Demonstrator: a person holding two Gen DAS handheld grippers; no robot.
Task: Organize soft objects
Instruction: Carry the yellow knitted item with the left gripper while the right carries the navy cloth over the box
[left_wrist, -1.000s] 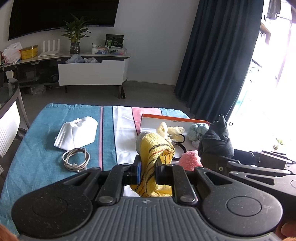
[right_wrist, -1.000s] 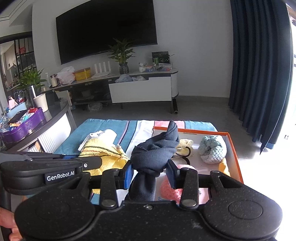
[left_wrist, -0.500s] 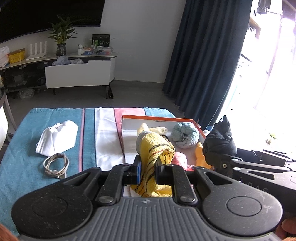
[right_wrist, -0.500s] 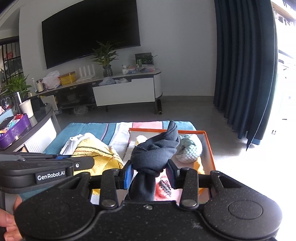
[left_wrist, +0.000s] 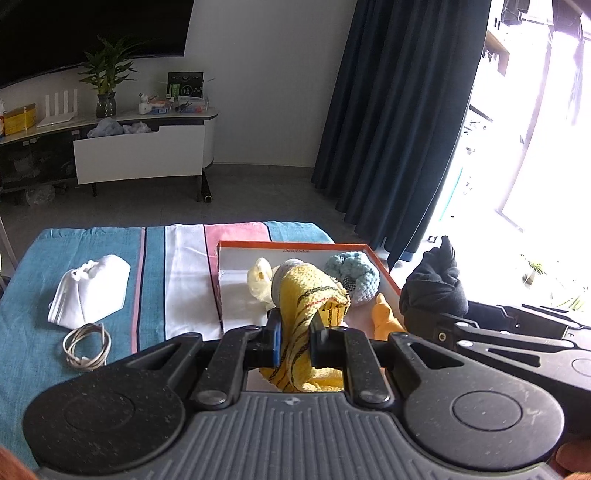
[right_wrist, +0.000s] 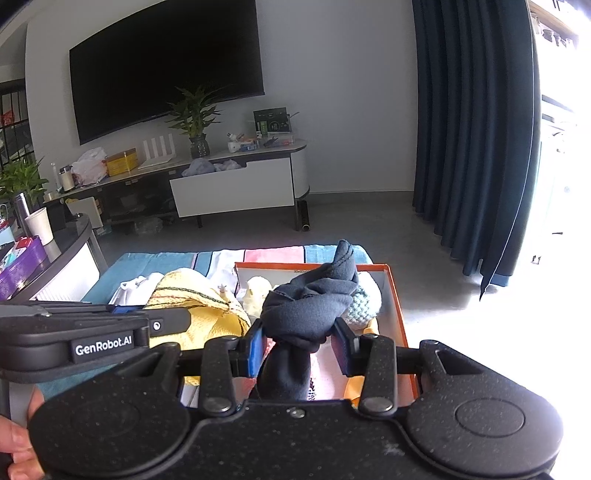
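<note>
Where the striped cloth (left_wrist: 177, 254) covers the table, an orange-rimmed box (left_wrist: 291, 245) sits open with a pale blue knitted ball (left_wrist: 354, 271), a cream soft toy (left_wrist: 258, 280) and a yellow-orange soft piece (left_wrist: 384, 317) lying inside it. Over the box, the left gripper (left_wrist: 295, 341) is clamped tight on a yellow striped towel (left_wrist: 306, 295), and just to its right the right gripper (right_wrist: 297, 345) is closed on a knotted dark sock (right_wrist: 314, 299), which sticks up above its fingers. Compared with a second ago, both grippers have slid sideways along the table toward the box, so more of its inside now shows, and their grips are unchanged. Left of the box, on the blue part of the cloth, lie a white face mask (left_wrist: 90, 291) and a coiled white cable (left_wrist: 86, 345), well apart from the grippers. From each camera the held cloth hides part of the box floor.
</note>
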